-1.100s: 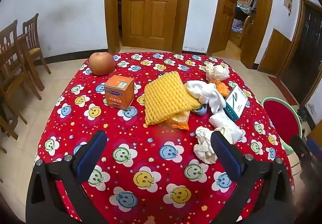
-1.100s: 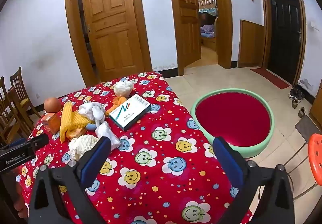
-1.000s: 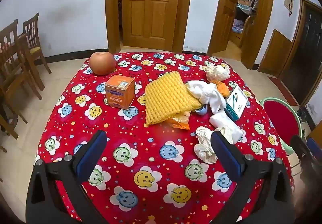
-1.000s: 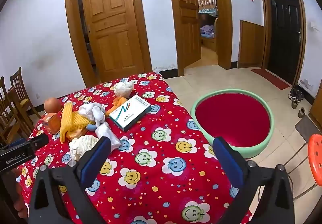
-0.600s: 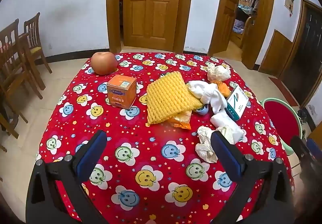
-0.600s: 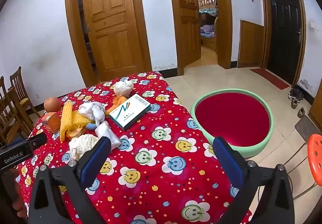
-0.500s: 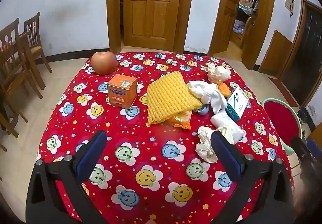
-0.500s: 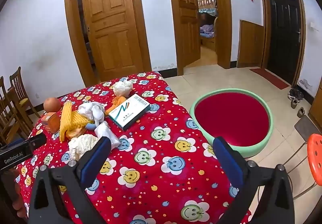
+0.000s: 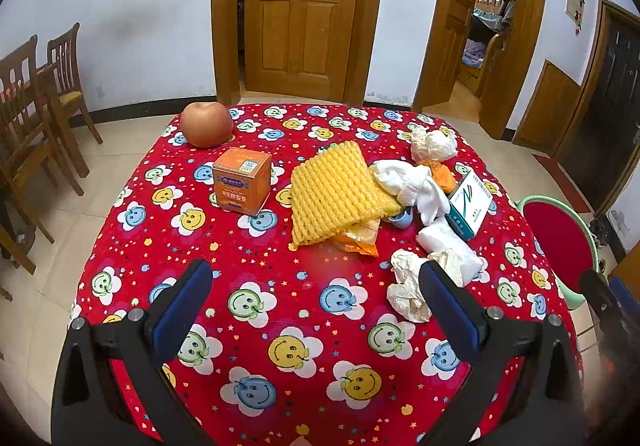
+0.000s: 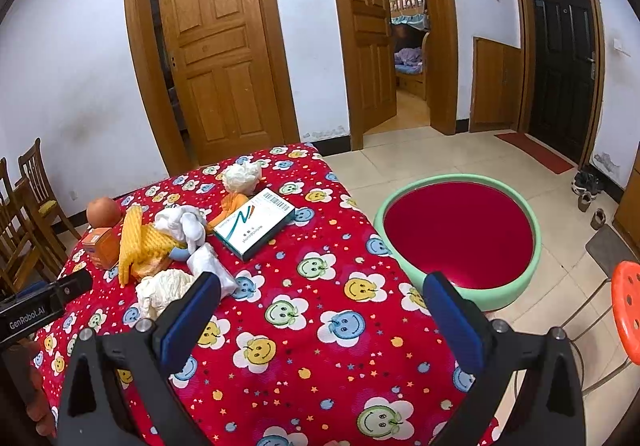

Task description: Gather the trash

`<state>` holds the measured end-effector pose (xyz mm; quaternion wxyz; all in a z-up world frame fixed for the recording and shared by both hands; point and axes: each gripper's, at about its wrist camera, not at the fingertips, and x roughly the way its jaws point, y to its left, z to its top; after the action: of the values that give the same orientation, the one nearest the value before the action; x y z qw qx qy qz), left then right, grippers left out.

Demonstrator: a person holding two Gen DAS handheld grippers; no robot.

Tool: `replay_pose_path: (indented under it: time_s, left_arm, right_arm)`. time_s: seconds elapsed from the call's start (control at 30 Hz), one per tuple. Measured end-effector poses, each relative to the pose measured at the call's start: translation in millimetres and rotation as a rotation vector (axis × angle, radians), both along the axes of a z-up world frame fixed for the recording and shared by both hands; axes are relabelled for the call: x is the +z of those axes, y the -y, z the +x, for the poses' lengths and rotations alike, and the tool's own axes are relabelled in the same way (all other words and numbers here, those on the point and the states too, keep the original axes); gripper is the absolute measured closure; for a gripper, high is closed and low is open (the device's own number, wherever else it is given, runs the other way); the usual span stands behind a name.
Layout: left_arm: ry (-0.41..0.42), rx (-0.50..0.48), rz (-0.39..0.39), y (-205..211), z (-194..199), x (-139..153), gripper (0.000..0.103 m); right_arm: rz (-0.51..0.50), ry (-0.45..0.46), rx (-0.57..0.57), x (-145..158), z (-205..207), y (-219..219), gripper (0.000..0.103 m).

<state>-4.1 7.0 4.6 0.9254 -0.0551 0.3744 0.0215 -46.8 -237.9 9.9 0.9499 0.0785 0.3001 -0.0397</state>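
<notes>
Currently both tongs hang spread wide and empty: left tongs (image 9: 312,296) above the near part of the surface (image 9: 280,310), right tongs (image 10: 320,298) over its near right corner. Landmark: yellow foam net (image 9: 334,191). Trash clusters right of it: white cloth (image 9: 416,185), boxed carton (image 9: 468,205), crumpled tissues (image 9: 408,286) nearest the left tongs. Left of the net: orange box (image 9: 242,185), apple (image 9: 206,123) beyond it. Near strip of cloth lies bare. Off the right edge, on the floor, a green-rimmed red basin (image 10: 460,230).
</notes>
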Motion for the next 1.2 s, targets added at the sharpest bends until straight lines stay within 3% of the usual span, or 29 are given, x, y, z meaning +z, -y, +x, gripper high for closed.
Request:
replay_pose_path:
  time_s: [1.2]
  left_arm:
    - [0.004, 0.005, -0.006, -2.3, -1.8, 3.5, 0.001]
  right_arm:
    - [-0.004, 0.000, -0.021, -0.6, -1.6, 4.9, 0.000]
